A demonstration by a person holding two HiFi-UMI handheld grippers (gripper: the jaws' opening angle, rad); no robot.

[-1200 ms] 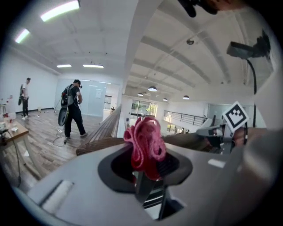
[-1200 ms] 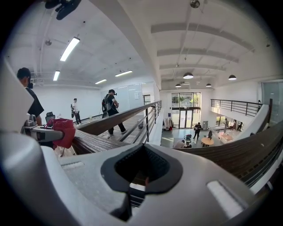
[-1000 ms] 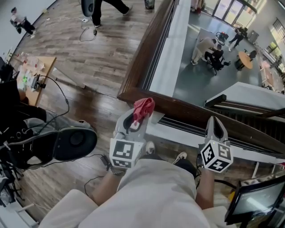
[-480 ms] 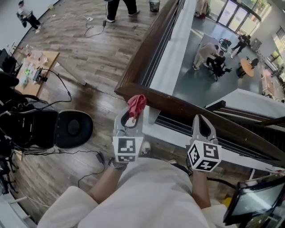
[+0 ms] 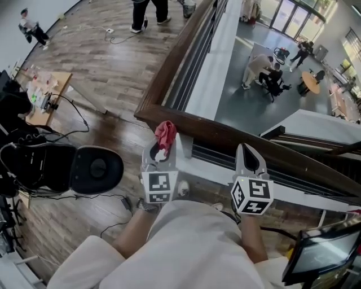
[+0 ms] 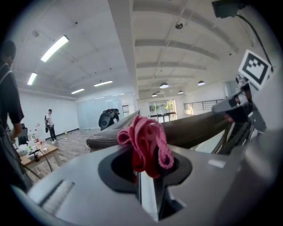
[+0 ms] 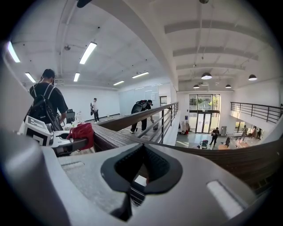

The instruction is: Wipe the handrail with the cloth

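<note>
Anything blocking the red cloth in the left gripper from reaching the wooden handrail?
Nothing visible. The left gripper is shut on the bunched red cloth, and the dark wooden handrail lies directly ahead, its top bare.

The light is bright and even throughout. In the gripper views the ceiling strip lights [image 6: 55, 47] and round lamps [image 7: 206, 76] burn out to plain white, and daylight floods through the glass doors [image 7: 204, 114] at the far end. In the head view the floor [image 5: 113, 73] carries only soft, faint shadows, and the windows [image 5: 293, 14] at top right glare. Both gripper views are fisheye, with black corners and a bowed handrail [image 7: 132, 119]. The left gripper [image 6: 141, 176] and right gripper [image 7: 142, 148], close to their lenses, are blurred. The cloth [image 6: 143, 143] is slightly soft and the far room is sharper. The head view bends at its edges.
</note>
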